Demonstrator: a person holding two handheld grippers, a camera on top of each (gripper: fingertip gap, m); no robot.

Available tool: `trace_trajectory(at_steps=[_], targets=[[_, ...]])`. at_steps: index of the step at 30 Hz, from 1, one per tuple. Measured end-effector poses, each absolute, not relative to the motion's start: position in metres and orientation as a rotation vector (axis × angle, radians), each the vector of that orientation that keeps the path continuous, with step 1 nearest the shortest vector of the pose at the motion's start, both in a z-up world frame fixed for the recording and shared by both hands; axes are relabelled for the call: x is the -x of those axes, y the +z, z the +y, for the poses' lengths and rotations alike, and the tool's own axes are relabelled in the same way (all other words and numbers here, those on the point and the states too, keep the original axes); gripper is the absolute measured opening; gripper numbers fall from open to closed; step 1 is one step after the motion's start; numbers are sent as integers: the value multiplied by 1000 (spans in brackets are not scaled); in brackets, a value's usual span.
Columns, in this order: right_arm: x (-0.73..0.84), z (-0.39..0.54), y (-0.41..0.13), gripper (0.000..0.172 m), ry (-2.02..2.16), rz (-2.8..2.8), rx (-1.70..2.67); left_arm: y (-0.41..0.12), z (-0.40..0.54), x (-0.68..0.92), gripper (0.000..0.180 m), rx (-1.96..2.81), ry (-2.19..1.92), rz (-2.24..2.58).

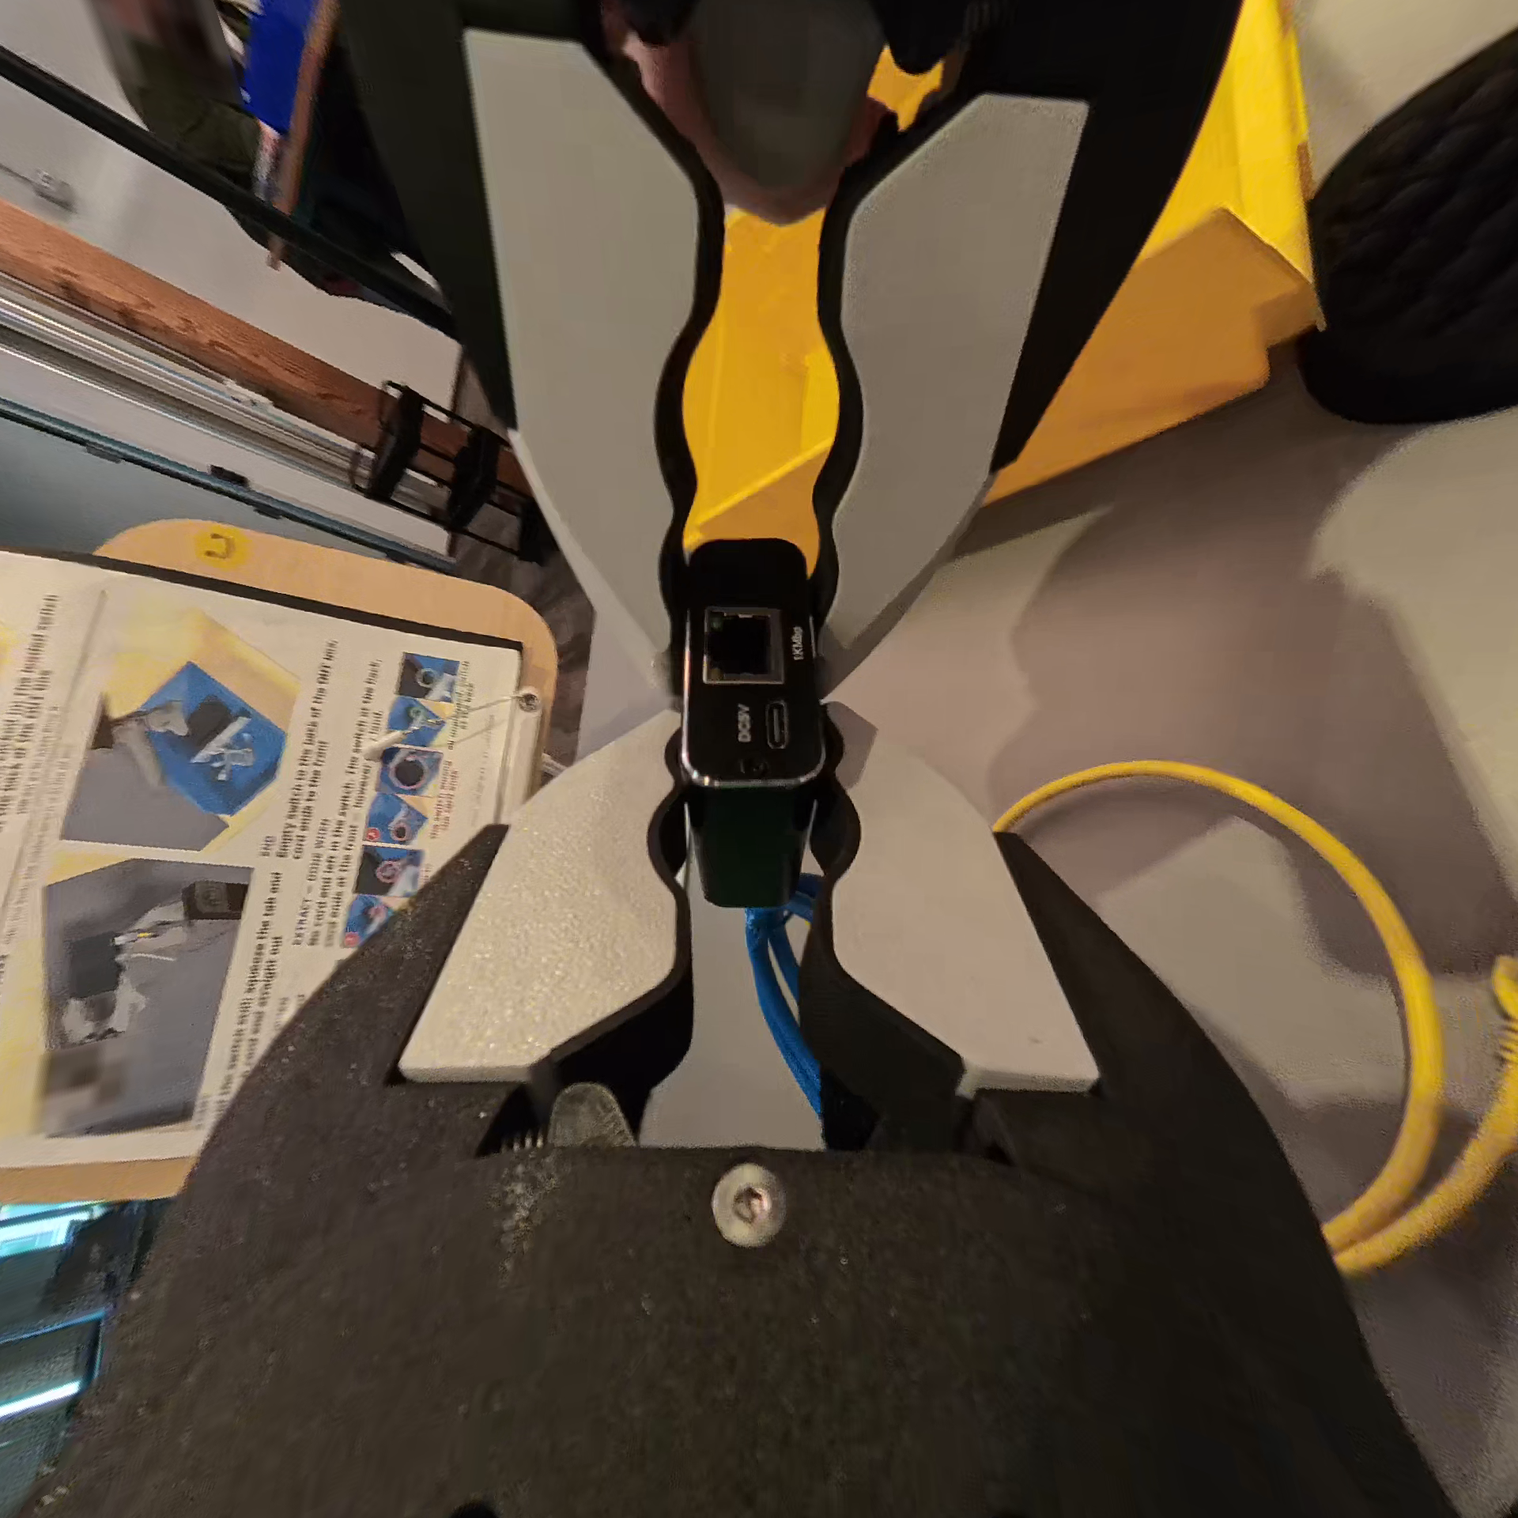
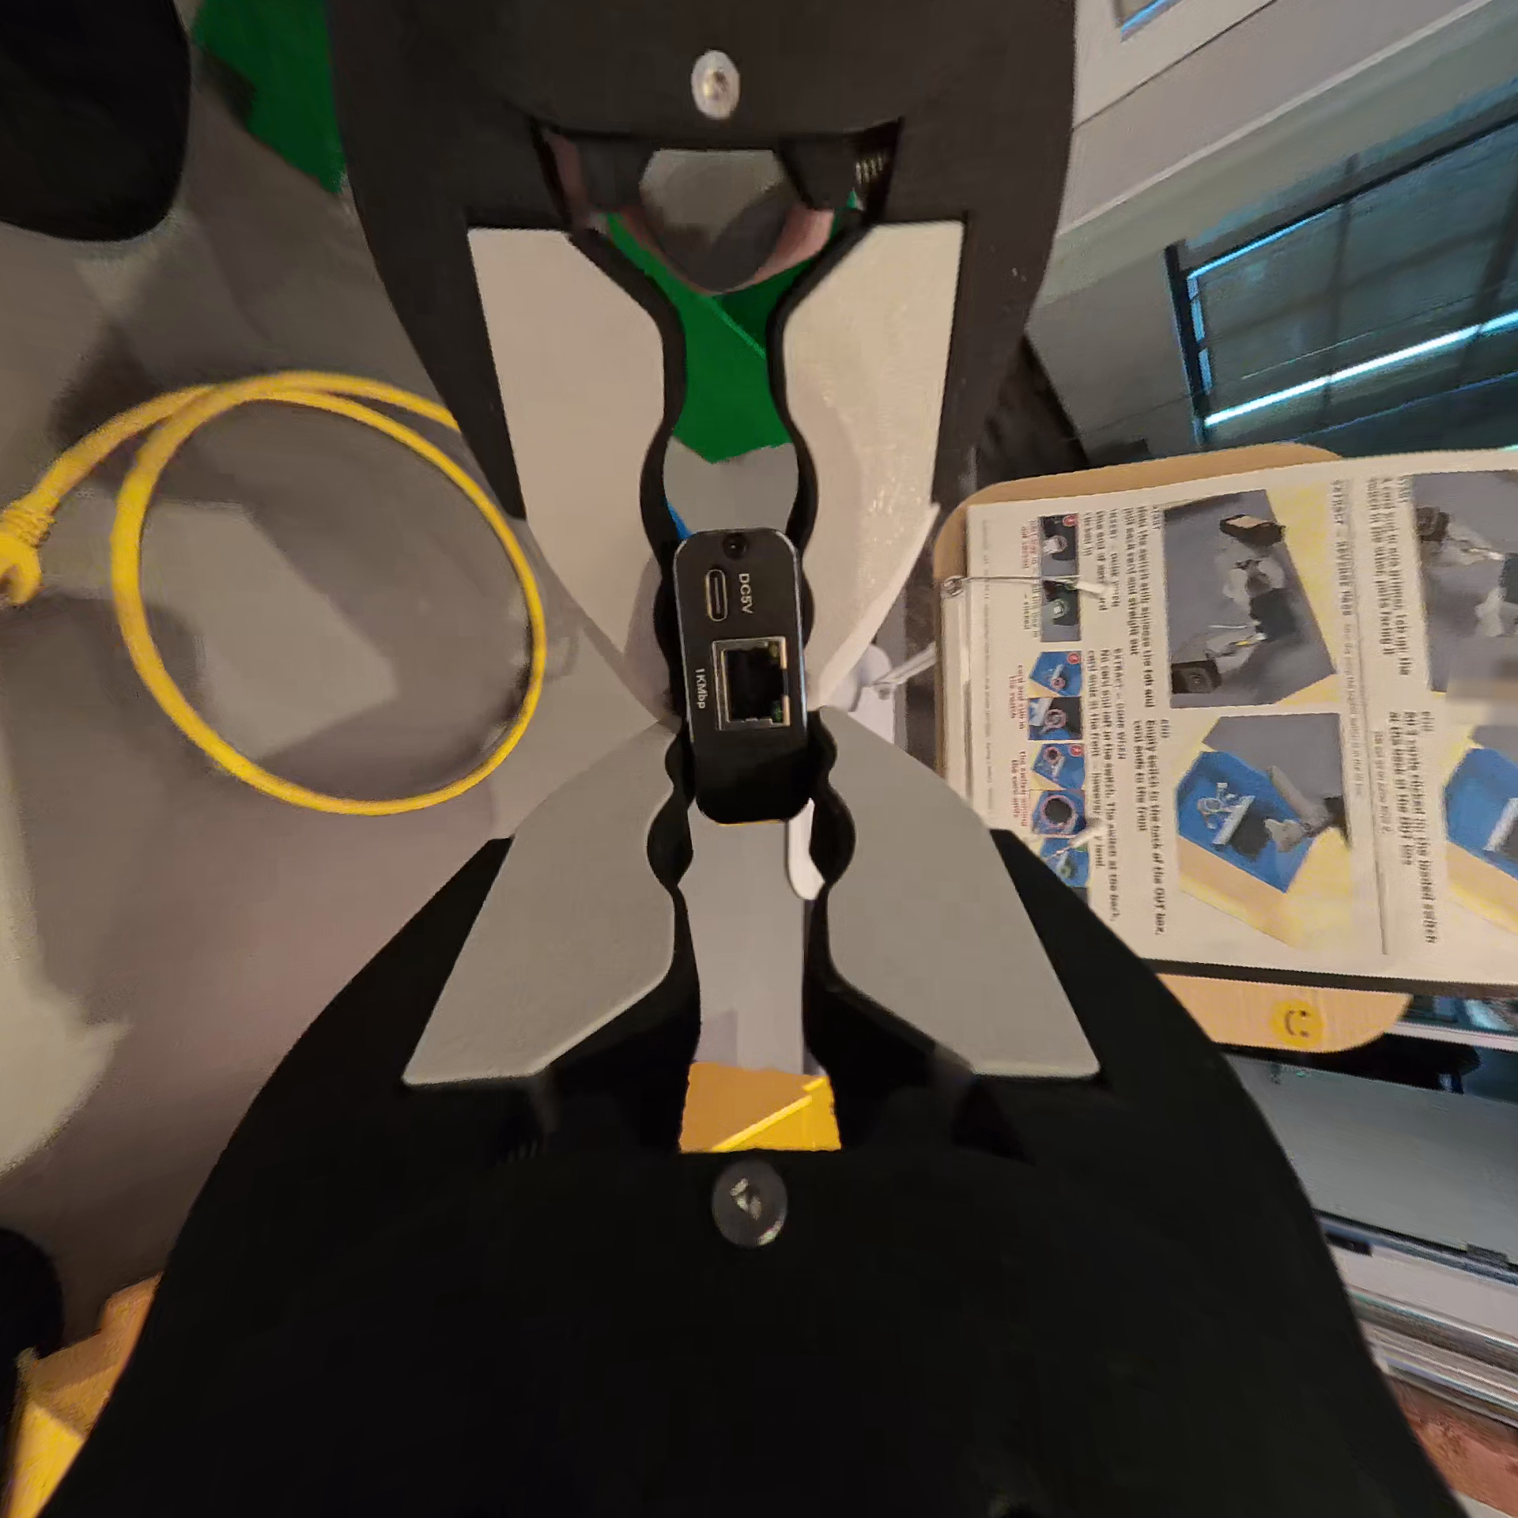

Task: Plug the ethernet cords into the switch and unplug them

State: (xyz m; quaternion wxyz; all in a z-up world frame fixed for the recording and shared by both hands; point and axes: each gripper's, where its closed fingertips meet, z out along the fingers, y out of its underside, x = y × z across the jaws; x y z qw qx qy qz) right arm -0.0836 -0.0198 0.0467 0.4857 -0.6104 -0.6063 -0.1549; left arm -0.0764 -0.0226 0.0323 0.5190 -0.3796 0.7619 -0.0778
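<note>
Left gripper (image 1: pixel 752 723): clamped on black switch (image 1: pixel 752 698), pads pressing both sides.
Right gripper (image 2: pixel 743 723): clamped on the same switch from the opposite end.
Switch: held between the two, above grey table (image 1: pixel 1150 657); end port empty.
Blue cord (image 1: pixel 784 986): beneath switch.
Yellow cord (image 1: pixel 1355 986): coiled on table, apart.
Instruction sheet (image 2: pixel 1232 698): beside.

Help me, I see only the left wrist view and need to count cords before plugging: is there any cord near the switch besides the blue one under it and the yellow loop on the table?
Observer: Yes. The right wrist view shows a white cord curving just beside the near end of the switch.
Operator: What is behind the left gripper? I can't see back there.
Observer: A bright green box-like thing stands behind the left gripper, showing through the gap between its fingers.
</note>
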Motion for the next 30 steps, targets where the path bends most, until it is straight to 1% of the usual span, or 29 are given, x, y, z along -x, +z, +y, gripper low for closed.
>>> trace_trajectory(at_steps=[1,4,5,8,9,13,17,22,26,28,30], targets=[[80,-19,50,26,-398,-1468,1470,37,-22,77,30,897,-190,1798],[71,-17,65,26,-501,-1424,1403,56,-6,89,63,958,-190,1696],[71,-20,73,26,-531,-1418,1352,61,-1,95,68,997,-214,1670],[71,-34,98,26,-618,-1409,1208,83,7,114,71,1037,-325,1565],[70,-40,104,26,-630,-1406,1179,95,5,121,67,1026,-388,1523],[60,-63,130,26,-630,-1367,1066,145,-6,156,66,945,-596,1354],[57,-91,150,26,-503,-1338,956,165,1,188,57,928,-690,1249],[74,-130,170,26,-196,-1325,769,151,1,177,50,897,-758,1311],[86,-139,171,26,35,-1332,668,122,-22,136,48,844,-770,1467],[95,-142,167,26,206,-1350,627,114,-39,117,42,788,-778,1510],[102,-145,162,26,369,-1362,572,112,-59,108,35,721,-874,1544]])
